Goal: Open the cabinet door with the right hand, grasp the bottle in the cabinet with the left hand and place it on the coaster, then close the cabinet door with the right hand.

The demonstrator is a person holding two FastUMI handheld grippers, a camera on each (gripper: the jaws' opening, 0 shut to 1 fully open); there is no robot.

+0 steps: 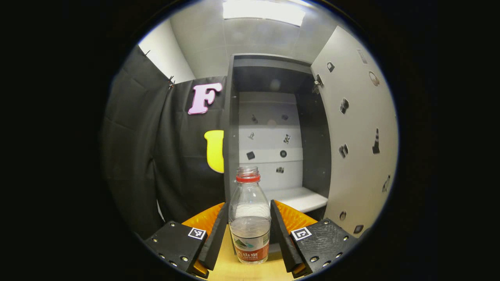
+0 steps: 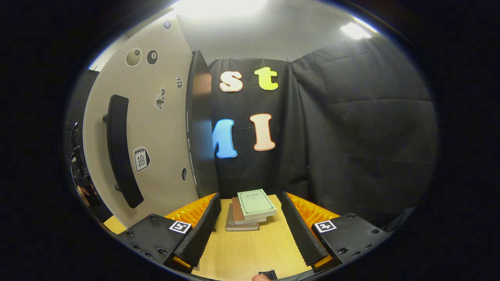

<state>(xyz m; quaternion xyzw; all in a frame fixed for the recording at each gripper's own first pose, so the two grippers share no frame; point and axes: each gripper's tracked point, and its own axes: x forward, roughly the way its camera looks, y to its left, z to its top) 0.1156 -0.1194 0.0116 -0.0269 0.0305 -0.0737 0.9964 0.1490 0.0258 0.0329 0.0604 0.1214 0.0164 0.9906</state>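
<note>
Bottle (image 1: pixel 250 216) stands upright on the wooden table (image 1: pixel 234 269) in the left gripper view, between the fingers of the left gripper (image 1: pixel 249 230). It is clear, part full of water, with a red ring at the neck and no cap. The fingers flank it closely on both sides, but whether they press on it or stand just clear I cannot tell. Behind it the cabinet (image 1: pixel 269 117) stands open, its door (image 1: pixel 355 128) swung out to the right, a pale shelf (image 1: pixel 297 197) low inside.

In the right gripper view the right gripper (image 2: pixel 248 228) has its fingers spread wide, holding nothing, above the table. A small stack of books (image 2: pixel 250 212) lies beyond them. The door's outer face with its long dark handle (image 2: pixel 121 150) is at the left.
</note>
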